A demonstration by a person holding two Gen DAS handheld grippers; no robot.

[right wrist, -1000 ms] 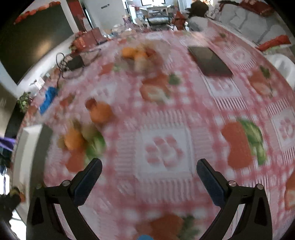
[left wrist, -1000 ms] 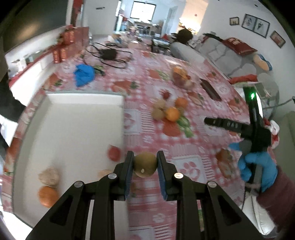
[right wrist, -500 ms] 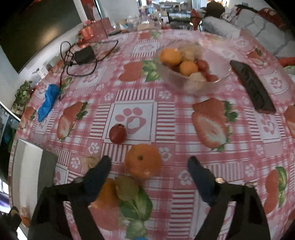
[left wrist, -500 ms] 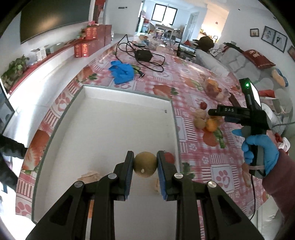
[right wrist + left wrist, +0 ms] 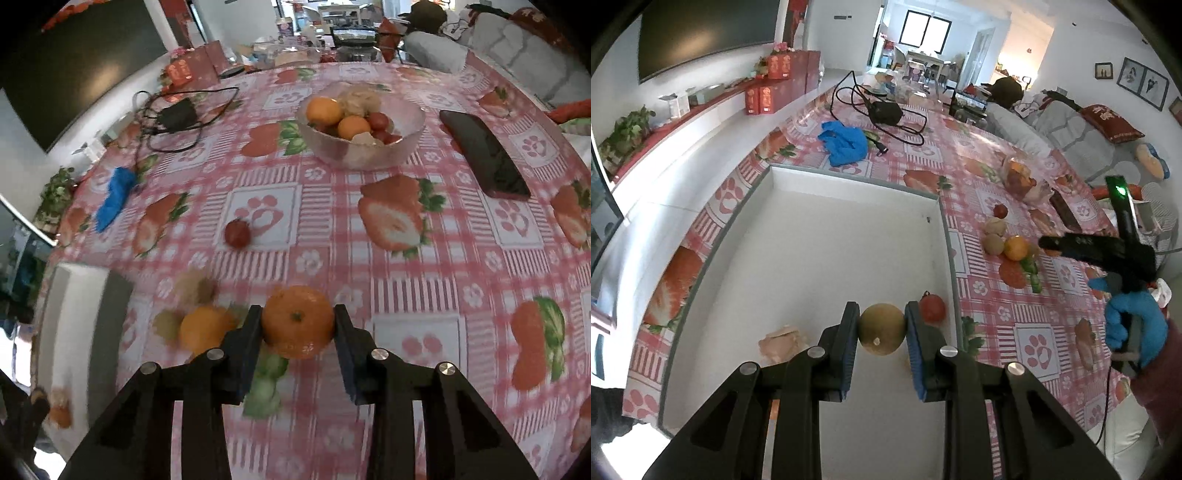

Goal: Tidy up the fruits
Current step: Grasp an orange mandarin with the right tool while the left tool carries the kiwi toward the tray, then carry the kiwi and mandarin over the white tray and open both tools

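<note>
The left gripper [image 5: 882, 328] is squeezed tight on a round brown-green fruit [image 5: 882, 328] and holds it above the big white tray [image 5: 849, 236]. Just right of that fruit, inside the tray, sits a small red fruit [image 5: 932, 308]. Past the tray's right wall, the right gripper [image 5: 297, 326] is closing, its jaws on both sides of an orange [image 5: 297, 320] on the checked cloth [image 5: 424, 295]. Farther from the tray stands a glass bowl [image 5: 364, 147] full of fruit.
</note>
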